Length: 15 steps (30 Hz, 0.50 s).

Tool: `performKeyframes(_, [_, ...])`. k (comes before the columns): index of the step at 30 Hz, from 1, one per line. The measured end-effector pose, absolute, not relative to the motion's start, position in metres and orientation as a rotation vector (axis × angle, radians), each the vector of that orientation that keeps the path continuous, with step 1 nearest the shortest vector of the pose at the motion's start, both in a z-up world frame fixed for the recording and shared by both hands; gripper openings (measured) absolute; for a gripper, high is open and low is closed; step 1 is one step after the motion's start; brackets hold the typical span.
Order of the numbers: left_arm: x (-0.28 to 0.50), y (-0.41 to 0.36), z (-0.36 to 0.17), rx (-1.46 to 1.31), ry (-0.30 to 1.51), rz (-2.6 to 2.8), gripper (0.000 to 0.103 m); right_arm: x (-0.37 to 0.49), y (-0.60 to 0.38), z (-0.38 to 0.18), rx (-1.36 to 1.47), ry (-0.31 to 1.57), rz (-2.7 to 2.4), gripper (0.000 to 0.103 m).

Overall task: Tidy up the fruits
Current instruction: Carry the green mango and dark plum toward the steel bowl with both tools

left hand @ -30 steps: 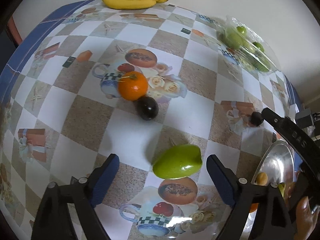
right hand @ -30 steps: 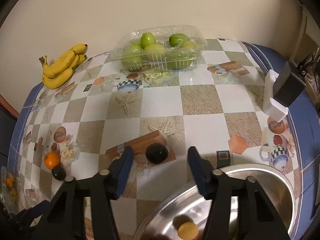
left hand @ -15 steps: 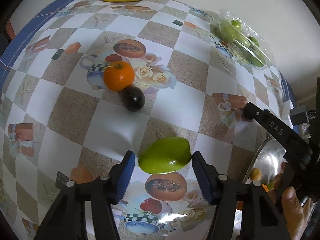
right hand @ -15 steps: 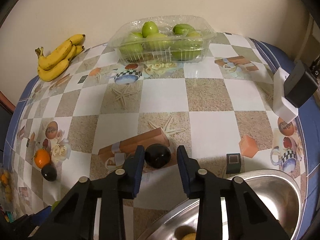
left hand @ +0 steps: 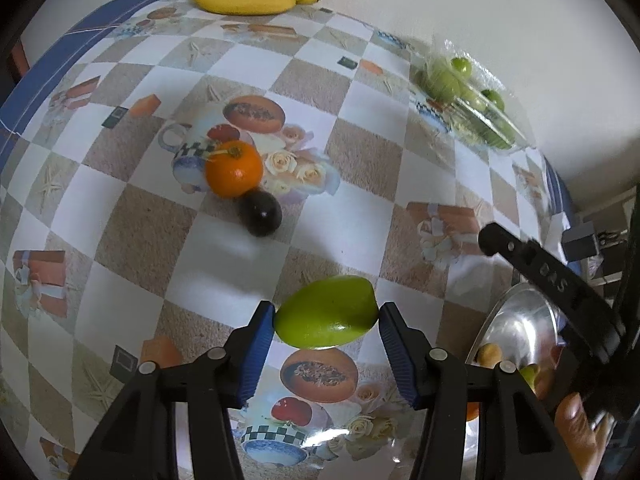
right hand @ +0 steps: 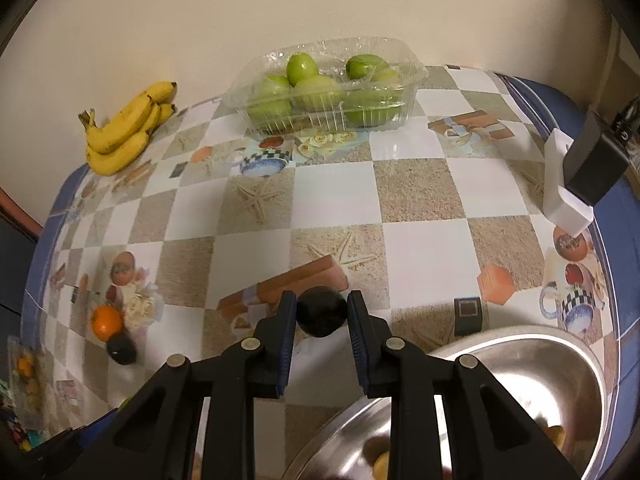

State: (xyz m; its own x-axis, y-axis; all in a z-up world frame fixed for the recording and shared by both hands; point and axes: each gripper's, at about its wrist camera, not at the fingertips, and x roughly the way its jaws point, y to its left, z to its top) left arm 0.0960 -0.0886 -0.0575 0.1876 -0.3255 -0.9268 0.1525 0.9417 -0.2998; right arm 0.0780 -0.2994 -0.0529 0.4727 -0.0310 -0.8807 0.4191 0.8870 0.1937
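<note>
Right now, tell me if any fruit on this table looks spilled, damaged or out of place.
Nothing looks spilled or damaged. Two fruits lie loose on the checkered tablecloth: a round orange touching a dark oval fruit, away from the steel bowl. The yellow banana bunch and clear tray of green fruit sit tidy by the wall.

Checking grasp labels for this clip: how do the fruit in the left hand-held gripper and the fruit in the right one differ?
The green fruit is bright green, the dark fruit near black. The green fruit is elongated with a pointed end, the dark fruit rounder. The green fruit spreads the left hand-held gripper wider than the dark fruit spreads the right hand-held gripper. Both are clamped between blue pads.
</note>
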Motion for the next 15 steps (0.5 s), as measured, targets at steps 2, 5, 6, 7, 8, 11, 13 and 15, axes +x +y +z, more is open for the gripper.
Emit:
performKeyframes(2, [0.096,-0.085,-0.054,-0.150,1.332,-0.331,0.057,0.075,-0.297,-0.049,0.432,1.049,-0.279,0.027])
performKeyframes(5, [0.096,-0.082,-0.050,-0.160,1.320,-0.332,0.057,0.070,-0.291,-0.044,0.451,1.056,-0.278,0.027])
performKeyframes(6, [0.096,-0.081,-0.049,-0.164,1.317,-0.332,0.057,0.068,-0.290,-0.043,0.461,1.062,-0.279,0.027])
performKeyframes(7, [0.096,-0.080,-0.048,-0.168,1.316,-0.329,0.057,0.065,-0.288,-0.041,0.484,1.063,-0.277,0.027])
performKeyframes(8, [0.096,-0.079,-0.046,-0.171,1.316,-0.329,0.057,0.063,-0.286,-0.040,0.504,1.062,-0.271,0.027])
performKeyframes(11, [0.093,-0.079,-0.039,-0.168,1.304,-0.341,0.057,0.055,-0.277,-0.035,0.526,1.065,-0.255,0.027])
performKeyframes(13, [0.091,-0.079,-0.034,-0.169,1.291,-0.346,0.057,0.050,-0.272,-0.031,0.527,1.063,-0.253,0.027])
performKeyframes(15, [0.090,-0.080,-0.026,-0.166,1.272,-0.350,0.057,0.043,-0.268,-0.025,0.530,1.058,-0.252,0.027])
